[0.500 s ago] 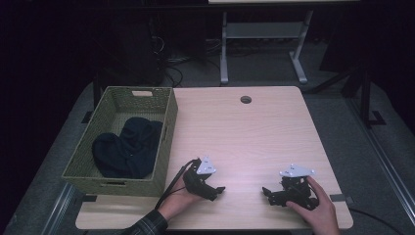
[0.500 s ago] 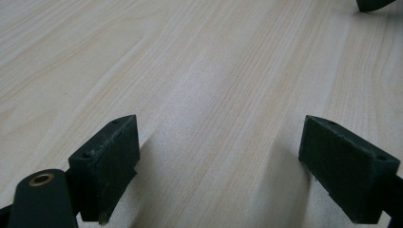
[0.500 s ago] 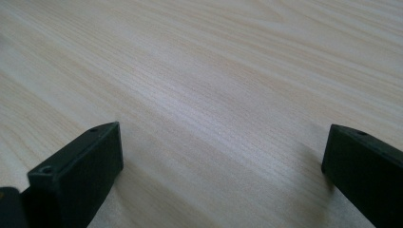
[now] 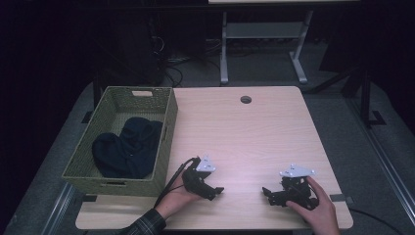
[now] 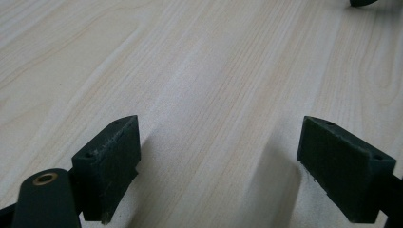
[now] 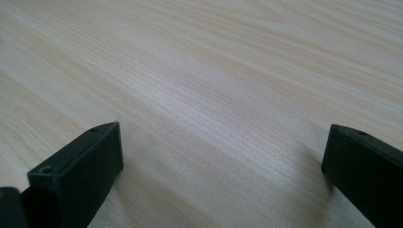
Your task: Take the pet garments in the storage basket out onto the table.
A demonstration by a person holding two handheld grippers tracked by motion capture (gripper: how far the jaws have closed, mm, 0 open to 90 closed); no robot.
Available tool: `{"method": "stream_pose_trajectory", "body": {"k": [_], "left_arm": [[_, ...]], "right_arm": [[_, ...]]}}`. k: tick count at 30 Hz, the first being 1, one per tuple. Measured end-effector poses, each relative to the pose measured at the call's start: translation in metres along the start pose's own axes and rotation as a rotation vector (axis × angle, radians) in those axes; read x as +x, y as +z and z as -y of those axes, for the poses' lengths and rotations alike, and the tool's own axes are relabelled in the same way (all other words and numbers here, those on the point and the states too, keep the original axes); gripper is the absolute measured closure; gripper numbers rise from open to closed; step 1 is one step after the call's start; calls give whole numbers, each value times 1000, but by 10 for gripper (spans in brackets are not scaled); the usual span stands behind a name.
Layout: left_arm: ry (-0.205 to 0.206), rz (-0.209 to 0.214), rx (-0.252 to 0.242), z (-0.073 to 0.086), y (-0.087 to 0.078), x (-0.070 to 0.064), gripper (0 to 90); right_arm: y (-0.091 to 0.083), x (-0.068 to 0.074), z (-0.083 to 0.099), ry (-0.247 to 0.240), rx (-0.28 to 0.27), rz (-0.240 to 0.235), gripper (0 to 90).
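Hands rest low on the table point(image 4: 254, 132), each hand-held gripper point(image 4: 219, 190) point(image 4: 265, 191) wide open, empty.

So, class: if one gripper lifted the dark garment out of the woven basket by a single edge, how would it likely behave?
The dark garment lies slumped in soft folds inside the woven basket, so it is probably floppy and would drape and hang from the pinch point. It looks like knit cloth, so likely light and not slippery. Its bulk could drag on the basket wall as it rises.

- The dark cloth point(image 4: 128, 148) in the basket point(image 4: 165, 128) is too dim to identify.
- A dark object point(image 5: 365, 2) is cut off at the left gripper view's top edge.
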State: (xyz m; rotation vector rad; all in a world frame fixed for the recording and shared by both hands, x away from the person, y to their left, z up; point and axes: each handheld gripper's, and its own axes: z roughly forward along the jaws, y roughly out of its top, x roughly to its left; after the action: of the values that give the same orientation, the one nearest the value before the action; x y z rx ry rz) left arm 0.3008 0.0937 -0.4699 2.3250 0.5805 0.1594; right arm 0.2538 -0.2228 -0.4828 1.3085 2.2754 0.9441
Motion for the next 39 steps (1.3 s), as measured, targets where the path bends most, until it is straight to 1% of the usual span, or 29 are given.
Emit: {"method": "stream_pose_trajectory", "body": {"k": [1, 3, 6, 10, 11, 12, 13, 17, 20, 24, 26, 31, 33, 37, 39], "left_arm": [[6, -2, 2, -1, -1, 0, 140], [-4, -3, -10, -3, -3, -1, 140], [7, -3, -4, -5, -8, 0, 142], [-5, -3, -9, -6, -12, 2, 143], [3, -4, -4, -7, -13, 3, 143], [1, -4, -11, -7, -15, 3, 143], [-14, 0, -21, -7, -15, 3, 143], [5, 0, -4, -9, -19, 4, 143], [-5, -4, -12, -9, -22, 6, 143], [-3, -9, -17, -10, -25, 8, 143], [-11, -7, -21, -10, -27, 9, 143], [-12, -8, -24, -11, -32, 13, 143], [-22, -7, -34, -11, -33, 14, 143], [-20, -8, -30, -11, -36, 15, 143], [-24, -8, -38, -12, -37, 15, 143]], "right_arm": [[0, 0, 0, -1, 0, -1, 0], [0, 0, 0, -2, 0, -1, 0], [0, 0, 0, -5, 0, -3, 0], [0, 0, 0, -6, -1, -6, 0], [0, 0, 0, -6, -1, -6, 0], [0, -1, 0, -6, 0, -6, 0], [0, -1, 0, -6, -1, -7, 0], [0, -1, 0, -7, -1, -8, 0], [0, -1, 0, -7, 0, -9, 0], [0, -1, 0, -7, -1, -11, 0], [0, -1, 0, -8, 0, -11, 0], [0, -1, 1, -9, 0, -13, 0], [0, -1, 1, -10, 0, -13, 0], [0, -1, 1, -10, 0, -14, 0], [-1, -1, 1, -11, -1, -14, 0]]}}
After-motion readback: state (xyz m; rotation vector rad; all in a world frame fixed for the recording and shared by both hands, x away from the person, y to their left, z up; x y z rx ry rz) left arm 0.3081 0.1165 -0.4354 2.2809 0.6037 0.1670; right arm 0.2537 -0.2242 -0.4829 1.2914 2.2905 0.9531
